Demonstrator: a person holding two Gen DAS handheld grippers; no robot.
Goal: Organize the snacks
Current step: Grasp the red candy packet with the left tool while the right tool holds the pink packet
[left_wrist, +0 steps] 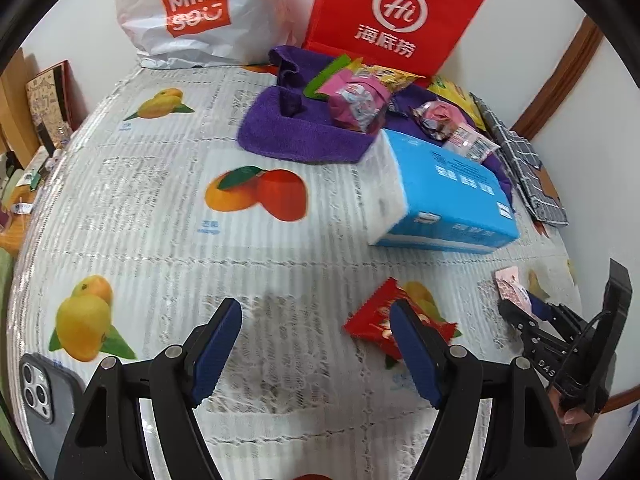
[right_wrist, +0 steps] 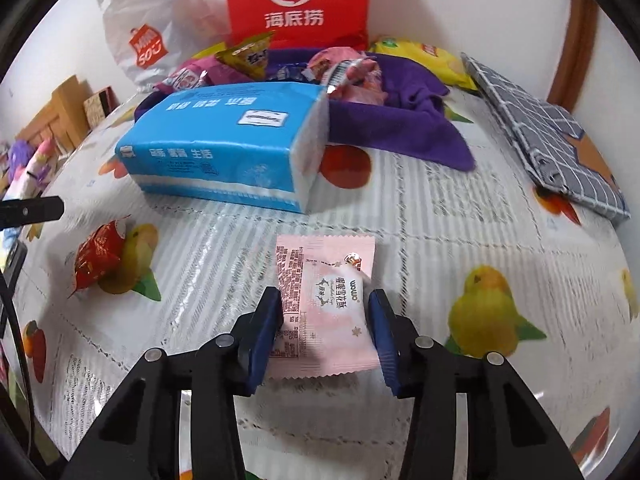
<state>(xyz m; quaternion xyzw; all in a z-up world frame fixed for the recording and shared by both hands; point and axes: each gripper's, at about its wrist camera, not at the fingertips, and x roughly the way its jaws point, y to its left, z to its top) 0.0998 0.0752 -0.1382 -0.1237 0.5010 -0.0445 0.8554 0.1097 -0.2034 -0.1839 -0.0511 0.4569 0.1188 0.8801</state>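
A pink snack packet [right_wrist: 324, 304] lies flat on the fruit-print tablecloth, between the fingers of my right gripper [right_wrist: 326, 320]. The jaws stand around it, with the left pad touching its edge and a small gap at the right. A red snack packet [left_wrist: 394, 322] [right_wrist: 98, 254] lies on the cloth, just behind the right finger of my left gripper [left_wrist: 316, 334], which is open and empty. A purple cloth basket [left_wrist: 304, 136] [right_wrist: 404, 120] at the back holds several snack packets. The right gripper and the pink packet [left_wrist: 512, 288] show at the right of the left wrist view.
A blue tissue pack [left_wrist: 448, 196] [right_wrist: 224, 148] lies in front of the basket. A red bag [left_wrist: 392, 16] and a white MINISO bag [left_wrist: 196, 12] stand at the wall. A grey checked pouch [right_wrist: 548, 148] lies at the right. A phone [left_wrist: 44, 404] lies at the near left.
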